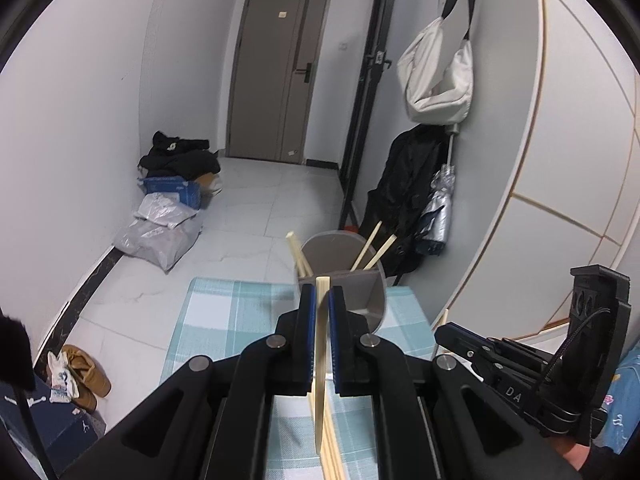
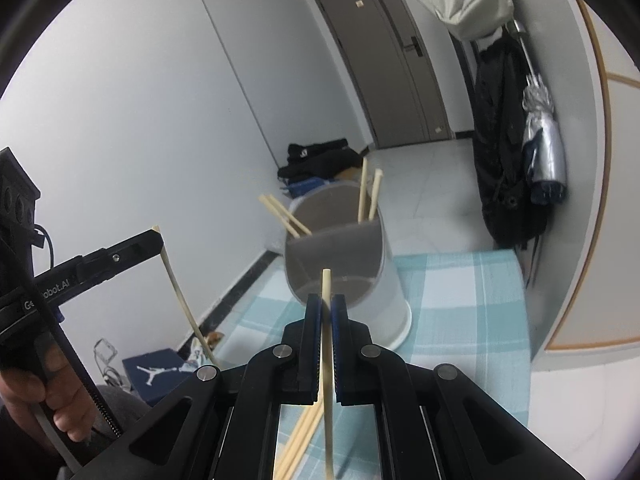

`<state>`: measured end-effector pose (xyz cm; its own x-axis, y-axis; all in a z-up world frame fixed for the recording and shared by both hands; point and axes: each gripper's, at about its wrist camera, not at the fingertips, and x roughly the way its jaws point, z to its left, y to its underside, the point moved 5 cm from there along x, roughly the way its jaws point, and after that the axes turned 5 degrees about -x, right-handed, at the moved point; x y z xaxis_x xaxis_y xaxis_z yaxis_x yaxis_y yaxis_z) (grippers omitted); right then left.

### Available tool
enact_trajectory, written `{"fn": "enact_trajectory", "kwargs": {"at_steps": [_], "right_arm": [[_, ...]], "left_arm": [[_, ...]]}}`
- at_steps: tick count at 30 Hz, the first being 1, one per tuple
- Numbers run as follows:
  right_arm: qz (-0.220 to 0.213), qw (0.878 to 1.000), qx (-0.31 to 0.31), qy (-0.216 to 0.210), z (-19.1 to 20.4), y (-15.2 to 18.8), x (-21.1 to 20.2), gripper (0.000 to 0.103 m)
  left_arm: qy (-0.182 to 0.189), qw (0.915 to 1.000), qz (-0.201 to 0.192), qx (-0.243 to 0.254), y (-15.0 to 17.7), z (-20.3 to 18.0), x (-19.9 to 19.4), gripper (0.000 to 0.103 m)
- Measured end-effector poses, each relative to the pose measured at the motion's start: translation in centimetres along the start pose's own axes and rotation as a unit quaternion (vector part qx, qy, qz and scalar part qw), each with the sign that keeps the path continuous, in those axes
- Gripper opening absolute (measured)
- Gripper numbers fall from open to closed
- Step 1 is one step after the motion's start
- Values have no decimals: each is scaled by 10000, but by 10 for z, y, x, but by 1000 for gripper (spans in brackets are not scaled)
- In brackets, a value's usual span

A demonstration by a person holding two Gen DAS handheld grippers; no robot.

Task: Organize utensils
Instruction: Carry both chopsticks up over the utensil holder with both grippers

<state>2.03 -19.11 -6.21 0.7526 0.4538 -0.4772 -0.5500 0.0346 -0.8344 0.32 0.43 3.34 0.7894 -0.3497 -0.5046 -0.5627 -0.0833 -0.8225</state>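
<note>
Gripping one chopstick apiece, both grippers are closed tight on their loads. The left gripper is pinching a pale chopstick between its blue fingers, the stick's top end poking up past the tips and its lower end hanging toward the spare chopsticks lying on the checked cloth at the near edge of the worktop. The right gripper is holding its own chopstick the same way, near upright. Judgement: holding each stick near its upper end is letting the lower end lead into the holder.

Farther along, the grey cup-shaped holder is standing at the worktop's far edge, tilted slightly, already taking four chopsticks leaning against its rim. Both grippers are pointing toward it, just short of it. Beyond, floor, bags and door.
</note>
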Motion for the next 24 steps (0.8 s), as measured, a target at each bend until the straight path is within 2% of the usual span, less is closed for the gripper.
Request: {"fn": "enact_trajectory", "kwargs": {"at_steps": [8, 16, 24], "right_arm": [[-391, 9991, 100, -154, -2, -46, -19, 4], [-728, 9971, 67, -192, -3, -108, -23, 4], [-1149, 9932, 53, -158, -13, -168, -1, 4]], "left_arm": [[266, 9993, -237, 141, -49, -19, -4, 3], [460, 9976, -516, 65, -92, -23, 8, 3], [577, 9952, -785, 67, -124, -19, 36, 3]]}}
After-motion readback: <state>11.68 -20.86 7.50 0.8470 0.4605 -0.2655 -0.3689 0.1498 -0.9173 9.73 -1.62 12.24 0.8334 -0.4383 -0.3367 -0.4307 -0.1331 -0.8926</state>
